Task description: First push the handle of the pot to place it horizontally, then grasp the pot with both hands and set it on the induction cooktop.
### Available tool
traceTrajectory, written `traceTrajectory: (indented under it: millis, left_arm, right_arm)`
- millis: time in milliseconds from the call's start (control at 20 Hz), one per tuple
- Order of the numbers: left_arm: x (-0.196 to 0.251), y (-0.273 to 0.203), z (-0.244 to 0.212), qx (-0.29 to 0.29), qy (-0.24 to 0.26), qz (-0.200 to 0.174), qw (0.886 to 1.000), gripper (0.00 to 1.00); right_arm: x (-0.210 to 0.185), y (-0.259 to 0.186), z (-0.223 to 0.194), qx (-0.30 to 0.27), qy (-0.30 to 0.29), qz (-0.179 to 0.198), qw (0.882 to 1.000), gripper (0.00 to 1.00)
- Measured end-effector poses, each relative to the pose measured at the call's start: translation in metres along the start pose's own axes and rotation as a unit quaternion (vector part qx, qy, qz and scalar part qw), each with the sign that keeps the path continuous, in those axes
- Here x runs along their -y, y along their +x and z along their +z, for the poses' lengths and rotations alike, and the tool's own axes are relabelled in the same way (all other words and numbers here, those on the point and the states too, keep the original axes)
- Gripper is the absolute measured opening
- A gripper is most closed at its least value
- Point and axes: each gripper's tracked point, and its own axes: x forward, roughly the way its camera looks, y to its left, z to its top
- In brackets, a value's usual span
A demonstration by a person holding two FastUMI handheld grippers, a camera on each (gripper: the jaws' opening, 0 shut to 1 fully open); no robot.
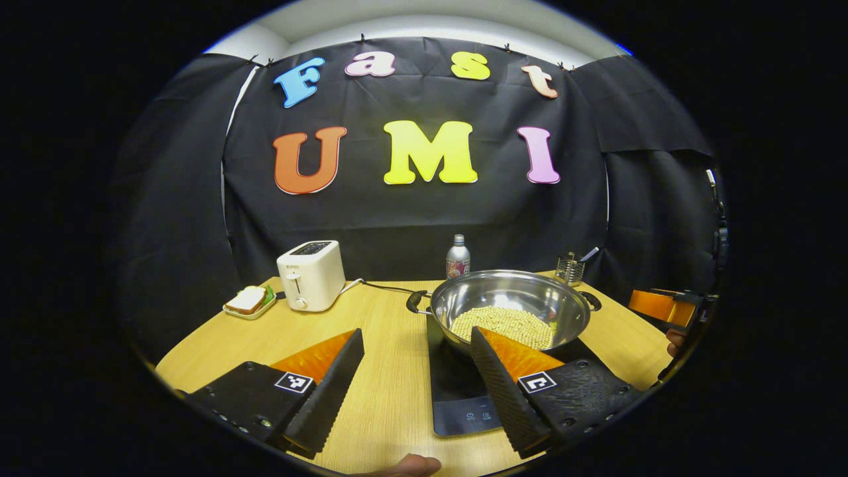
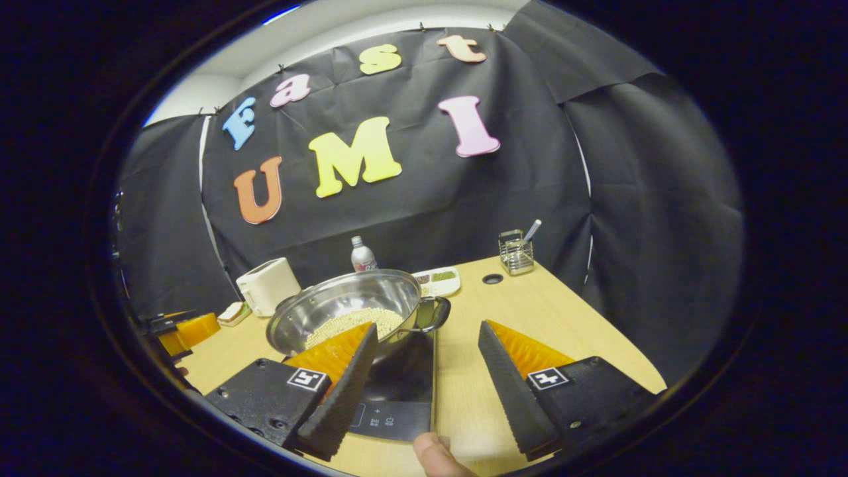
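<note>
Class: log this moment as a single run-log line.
pot: on induction cooktop | left claw: open, clear | right claw: open, clear | handles sideways

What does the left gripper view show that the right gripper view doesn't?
Left gripper view: a cord lying by the toaster. Right gripper view: a divided snack tray and a round hole in the tabletop. Both share the pot holding beans, sitting on the induction cooktop, plus the toaster, bottle and utensil rack.

Open tabletop (image 1: 391, 371) is left beside the cooktop (image 1: 457, 391); passage farther back is blocked by the toaster (image 1: 310, 275) and bottle (image 1: 457, 257).
</note>
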Motion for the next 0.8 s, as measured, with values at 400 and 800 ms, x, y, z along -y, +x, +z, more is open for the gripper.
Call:
traceTrajectory:
  millis: [400, 800]
  left_arm:
    - [-0.021, -0.086, 0.055, 0.042, 0.004, 0.029, 0.999, 0.95]
    - [-0.04, -0.15, 0.103, 0.07, 0.005, 0.07, 0.995, 0.95]
  right_arm:
    - [-0.029, -0.094, 0.062, 0.078, -0.045, -0.012, 0.996, 0.94]
    - [-0.061, -0.183, 0.122, 0.144, -0.067, -0.008, 0.987, 0.94]
